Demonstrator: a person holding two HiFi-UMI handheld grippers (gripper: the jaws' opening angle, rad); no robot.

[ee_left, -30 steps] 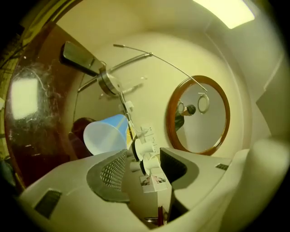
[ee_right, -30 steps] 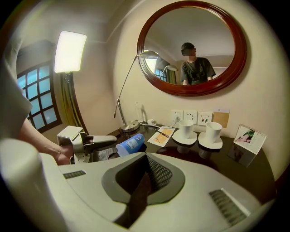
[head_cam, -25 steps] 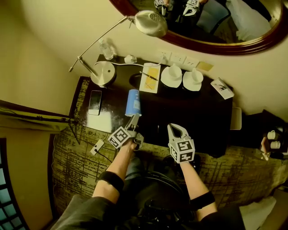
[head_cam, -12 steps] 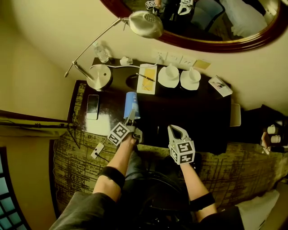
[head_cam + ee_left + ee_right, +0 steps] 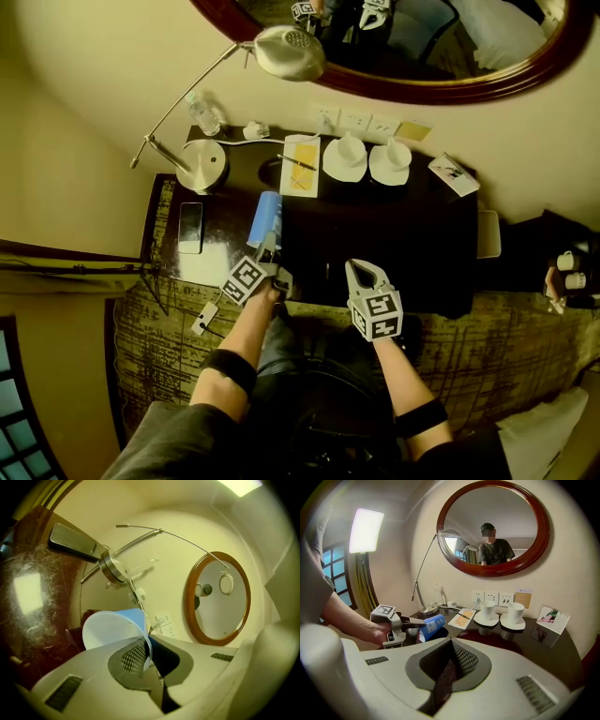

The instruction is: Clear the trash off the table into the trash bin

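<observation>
The blue paper cup (image 5: 265, 217) is tipped over on its side on the dark desk (image 5: 412, 234). It is just beside the round foot of the lamp (image 5: 201, 167), on the side where the two white cups (image 5: 345, 152) stand, further from the lamp. The cup's open mouth faces the person. A phone (image 5: 190, 227) lies near the lamp foot too, on the person's side of it.

The left tongs (image 5: 270, 244) have just been closing. Now they are clenched on the rim of the blue cup, with the thin wall pinched between them. The right tongs (image 5: 356, 270) are squeezed together with nothing in them, and they hang well away from the lamp, at the near edge of the desk.

I think this cup is very light and looks empty, so one pair of tongs can carry it. It is soft paper, so a hard squeeze would bend the wall. The rim is the stiffest bit, so that is a good place to hold. The cup may swing or slip when lifted, so it should be moved slowly. I cannot see the bin for sure from here
</observation>
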